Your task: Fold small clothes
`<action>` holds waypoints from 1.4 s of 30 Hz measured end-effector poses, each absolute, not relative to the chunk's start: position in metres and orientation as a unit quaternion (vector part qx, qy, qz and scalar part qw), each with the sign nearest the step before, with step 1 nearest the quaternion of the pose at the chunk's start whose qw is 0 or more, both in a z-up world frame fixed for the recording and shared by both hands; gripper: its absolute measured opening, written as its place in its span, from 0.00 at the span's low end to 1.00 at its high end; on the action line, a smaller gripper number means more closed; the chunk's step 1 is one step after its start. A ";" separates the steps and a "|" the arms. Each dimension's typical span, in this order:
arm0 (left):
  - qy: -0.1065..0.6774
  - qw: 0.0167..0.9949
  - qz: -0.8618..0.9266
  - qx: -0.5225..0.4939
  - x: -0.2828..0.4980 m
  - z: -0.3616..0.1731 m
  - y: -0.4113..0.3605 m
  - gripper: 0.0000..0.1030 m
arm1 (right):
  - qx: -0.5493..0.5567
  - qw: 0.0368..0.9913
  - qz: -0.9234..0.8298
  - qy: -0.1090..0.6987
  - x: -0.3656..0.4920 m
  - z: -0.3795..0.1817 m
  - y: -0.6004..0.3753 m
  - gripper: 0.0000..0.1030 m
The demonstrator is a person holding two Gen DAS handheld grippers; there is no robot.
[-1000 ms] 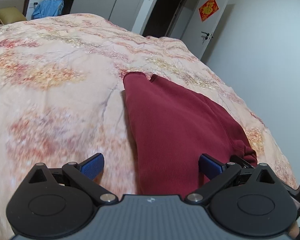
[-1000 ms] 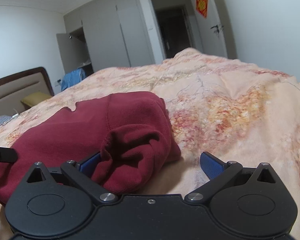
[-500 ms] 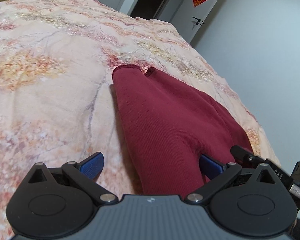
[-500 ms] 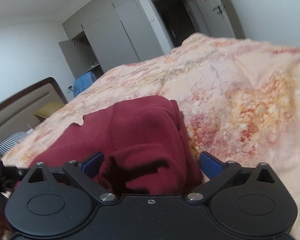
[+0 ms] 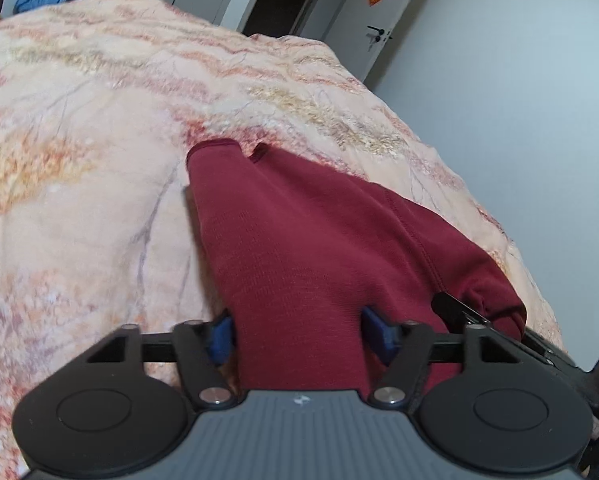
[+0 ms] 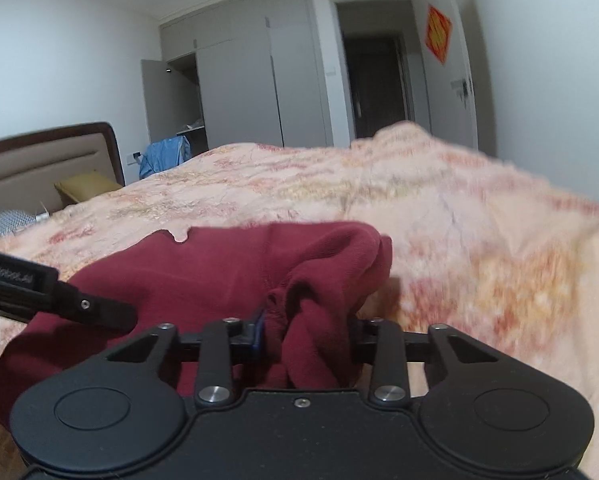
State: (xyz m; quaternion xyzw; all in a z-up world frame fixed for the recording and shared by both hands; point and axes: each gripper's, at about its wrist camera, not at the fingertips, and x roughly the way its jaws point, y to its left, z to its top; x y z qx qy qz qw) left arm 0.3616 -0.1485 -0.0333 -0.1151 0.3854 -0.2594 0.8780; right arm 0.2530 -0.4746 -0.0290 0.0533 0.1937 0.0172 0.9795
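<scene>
Lying on the bed (image 5: pixel 79 208), on a peach floral duvet: 1 dark red garment (image 5: pixel 319 240), knit, prob. small trousers or similar. Long axis runs away from left claw (image 5: pixel 299 338) toward far hem, which shows two rounded ends w/ a notch between. Near end sits right at both claws; nothing to reach for, both hands equally close, side by side. Left claw: jaws have just been closing, now about half-way in, near edge of cloth between them; blue pads appear to press its two sides, so judged gripping garment. Right claw (image 6: pixel 305 338): jaws also just been closing, narrower gap, clamped on a bunched, wrinkled wad at the garment's right near corner. Left claw's finger shows at left edge of right wrist view, over the cloth. Judgement: coming move likely a lift and carry of near end along the long axis toward far hem. Bkgd: wardrobe (image 6: pixel 239 92), open doorway, headboard; not part of task.
</scene>
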 end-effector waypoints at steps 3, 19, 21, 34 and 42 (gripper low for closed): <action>0.375 0.882 -0.262 -0.115 0.359 -0.025 -0.147 0.39 | 0.045 0.984 0.024 0.171 0.254 -0.015 -0.466 0.29; 0.284 0.942 -0.144 -0.102 0.364 0.033 -0.047 0.34 | 0.048 0.979 0.140 0.142 0.336 0.010 -0.356 0.30; 0.293 0.941 -0.125 -0.113 0.367 0.025 -0.031 0.35 | 0.045 0.975 0.142 0.168 0.345 0.002 -0.343 0.33; 0.340 0.924 -0.093 -0.146 0.365 -0.021 -0.004 0.77 | 0.087 0.968 0.077 0.221 0.339 -0.022 -0.367 0.89; 0.328 0.930 -0.068 -0.151 0.348 -0.002 0.001 0.96 | 0.076 0.976 0.070 0.194 0.317 -0.002 -0.371 0.99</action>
